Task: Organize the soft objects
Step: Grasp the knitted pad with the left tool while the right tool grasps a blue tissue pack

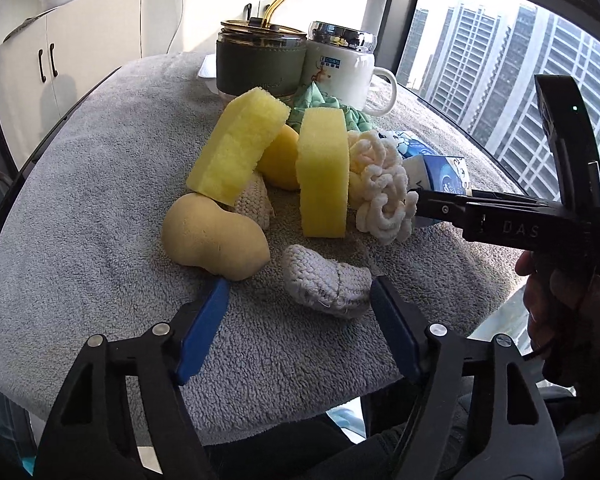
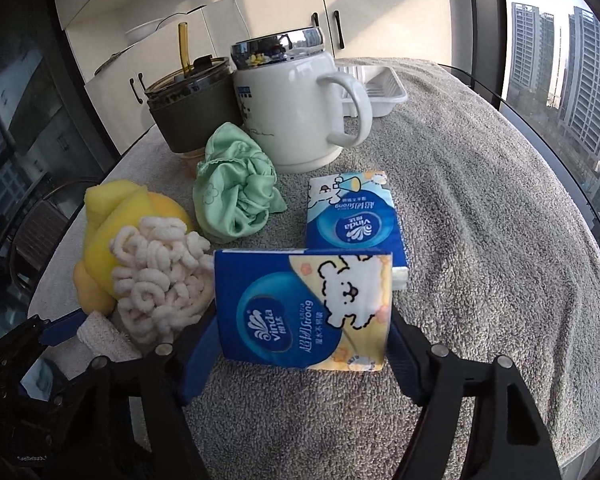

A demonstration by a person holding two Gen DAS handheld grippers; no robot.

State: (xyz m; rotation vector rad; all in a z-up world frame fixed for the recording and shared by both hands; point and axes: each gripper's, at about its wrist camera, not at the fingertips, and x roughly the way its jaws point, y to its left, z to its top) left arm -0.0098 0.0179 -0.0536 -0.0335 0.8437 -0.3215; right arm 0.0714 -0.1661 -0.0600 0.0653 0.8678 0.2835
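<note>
Left gripper point(image 1: 298, 296): its blue pads stood apart, low over the gray towel point(image 1: 100, 208).
Between the left pads: a small white knit pad point(image 1: 326, 284) lay on the towel, close to the right pad. I could not tell if that pad touched it.
Tan sponge point(image 1: 214, 236): it lay just past the tip of the left pad.
Farther from the left gripper: two yellow sponges point(image 1: 324, 176) stood up on the towel, and one leaned on a yellow ball point(image 1: 282, 160).
Right gripper point(image 2: 300, 328): its pads were clamped on the two sides of a blue tissue pack point(image 2: 300, 308), which stood upright.
Loopy cloth point(image 2: 158, 272): it lay just to the left of the held pack, touching the yellow sponges.
Second pack point(image 2: 352, 216): it lay flat right behind the held one.
Green cloth point(image 2: 236, 196): it sat bunched up beyond the packs, in front of the mug point(image 2: 292, 108).
Green cup point(image 2: 192, 112): it stood beside the mug, with a straw in its lid.
White tray point(image 2: 380, 88): it sat behind the mug at the far end of the towel.
</note>
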